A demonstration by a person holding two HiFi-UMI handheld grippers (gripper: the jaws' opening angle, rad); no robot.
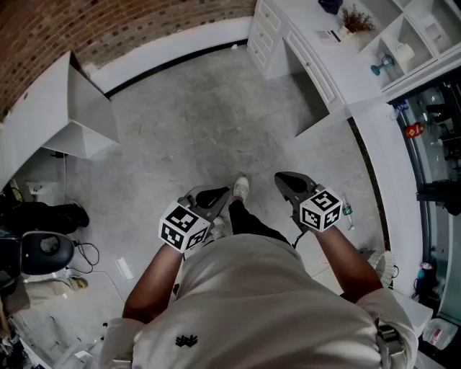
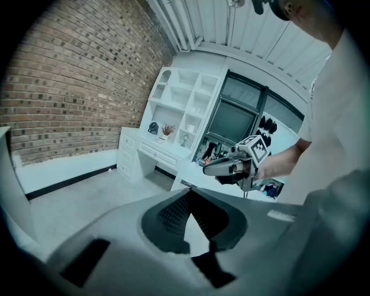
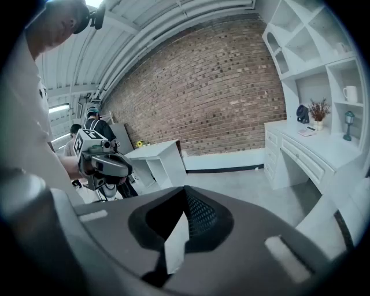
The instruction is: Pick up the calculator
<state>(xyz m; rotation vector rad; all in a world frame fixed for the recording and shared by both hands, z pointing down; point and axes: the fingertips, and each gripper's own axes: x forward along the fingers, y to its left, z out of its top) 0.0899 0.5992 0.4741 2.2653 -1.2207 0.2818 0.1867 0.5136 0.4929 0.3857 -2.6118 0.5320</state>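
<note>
No calculator shows in any view. I hold both grippers level in front of my body, above a bare concrete floor (image 1: 209, 115). My left gripper (image 1: 216, 193) has its jaws closed tip to tip with nothing between them; in its own view the tips meet at the left gripper (image 2: 188, 191). My right gripper (image 1: 282, 177) is likewise shut and empty, its tips joined at the right gripper (image 3: 186, 189). Each camera catches the other tool: the right gripper (image 2: 231, 166) and the left gripper (image 3: 107, 165).
A white desk with drawers (image 1: 310, 61) and open shelves (image 1: 410, 43) stand at the upper right. A white table (image 1: 68, 115) is at the left under the brick wall (image 1: 86, 21). Dark bags and cables (image 1: 43, 238) lie at the far left; a bottle (image 1: 347, 210) stands on the floor.
</note>
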